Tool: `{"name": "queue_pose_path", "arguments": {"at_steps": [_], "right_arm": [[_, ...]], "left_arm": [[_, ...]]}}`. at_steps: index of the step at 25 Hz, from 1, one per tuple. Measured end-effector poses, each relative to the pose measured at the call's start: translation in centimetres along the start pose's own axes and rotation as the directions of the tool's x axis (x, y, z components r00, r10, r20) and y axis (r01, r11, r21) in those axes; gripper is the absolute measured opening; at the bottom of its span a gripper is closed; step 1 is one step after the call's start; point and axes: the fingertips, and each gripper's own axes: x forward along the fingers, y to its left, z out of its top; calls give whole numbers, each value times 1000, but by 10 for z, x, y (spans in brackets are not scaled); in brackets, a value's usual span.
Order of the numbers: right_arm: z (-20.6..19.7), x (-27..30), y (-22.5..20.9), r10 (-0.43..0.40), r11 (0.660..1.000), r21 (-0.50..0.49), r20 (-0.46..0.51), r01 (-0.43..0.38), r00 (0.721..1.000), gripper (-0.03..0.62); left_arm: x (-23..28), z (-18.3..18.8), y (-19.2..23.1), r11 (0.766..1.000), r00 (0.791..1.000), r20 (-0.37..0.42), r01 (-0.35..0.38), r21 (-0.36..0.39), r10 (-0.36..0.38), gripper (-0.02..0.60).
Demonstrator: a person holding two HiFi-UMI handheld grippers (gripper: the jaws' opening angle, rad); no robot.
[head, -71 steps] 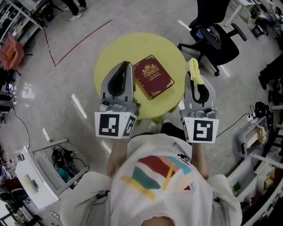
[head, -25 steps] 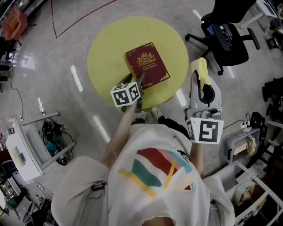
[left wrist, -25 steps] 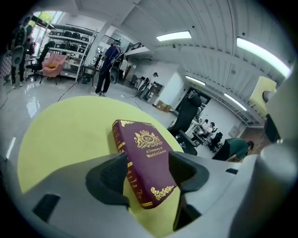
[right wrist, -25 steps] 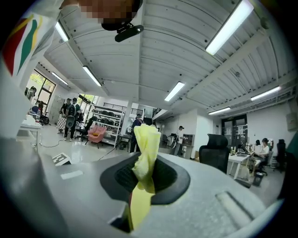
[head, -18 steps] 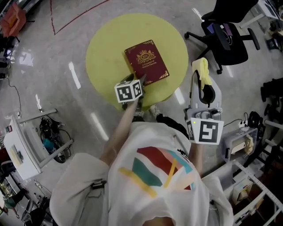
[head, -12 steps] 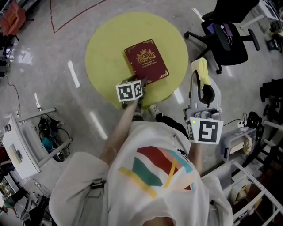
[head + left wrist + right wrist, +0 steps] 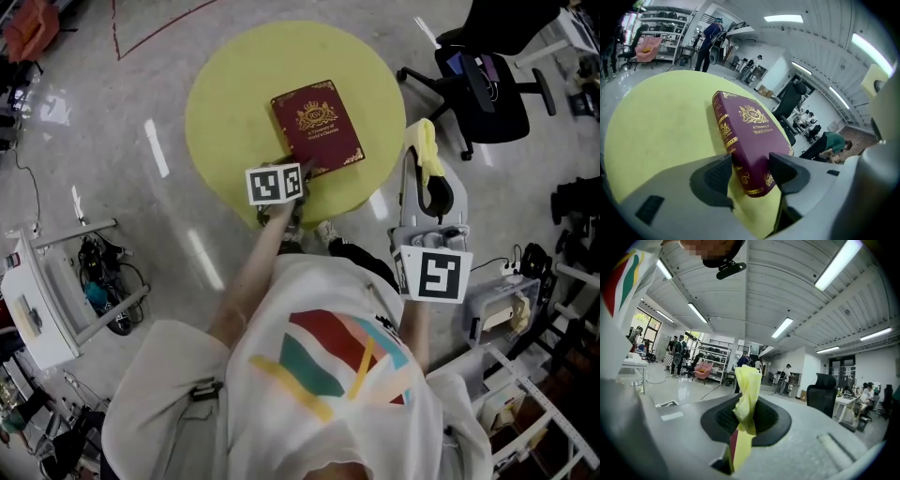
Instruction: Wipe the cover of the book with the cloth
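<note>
While the book [image 7: 317, 127] lies flat near the middle of the round yellow table [image 7: 234, 103], the left gripper [image 7: 750, 171] has its jaws closed on the book's near corner, a pad against each side. The right gripper [image 7: 749, 416] pinches a yellow cloth [image 7: 747, 385] and hangs past the table's right edge, over grey floor [image 7: 122, 206]. A black office chair [image 7: 487, 84] stands beyond

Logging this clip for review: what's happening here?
A person works at a round yellow table with a gripper in each hand. The left gripper has its jaws around the near corner of the dark red book, apparently gripping it. The right gripper holds a yellow cloth beside the table. Wiping has not begun.
</note>
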Motion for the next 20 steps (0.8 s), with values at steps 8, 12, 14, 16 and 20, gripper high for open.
{"name": "queue_pose_path", "arguments": {"at_steps": [8, 12, 14, 16, 20], "right_arm": [[-2, 15, 0, 20, 998, -53, -28, -22, 999, 29], [-3, 37, 4, 53, 988, -141, -68, -62, 996, 29], [-3, 52, 8, 78, 973, -213, -89, -95, 993, 29], [-8, 70, 12, 93, 943, -307, -123, -127, 988, 29], [-53, 118, 22, 91, 725, -636, -291, -263, 952, 29]], "left_arm": [[1, -1, 0, 1000, 1000, 13, 6, -9, -6, 256], [0, -2, 0, 1000, 1000, 17, 7, -10, -7, 256], [0, -1, -1, 1000, 1000, 18, 6, -9, -6, 256], [0, -1, -1, 1000, 1000, 19, 7, -10, -7, 256], [1, -2, 0, 1000, 1000, 27, 6, -14, -6, 256]]}}
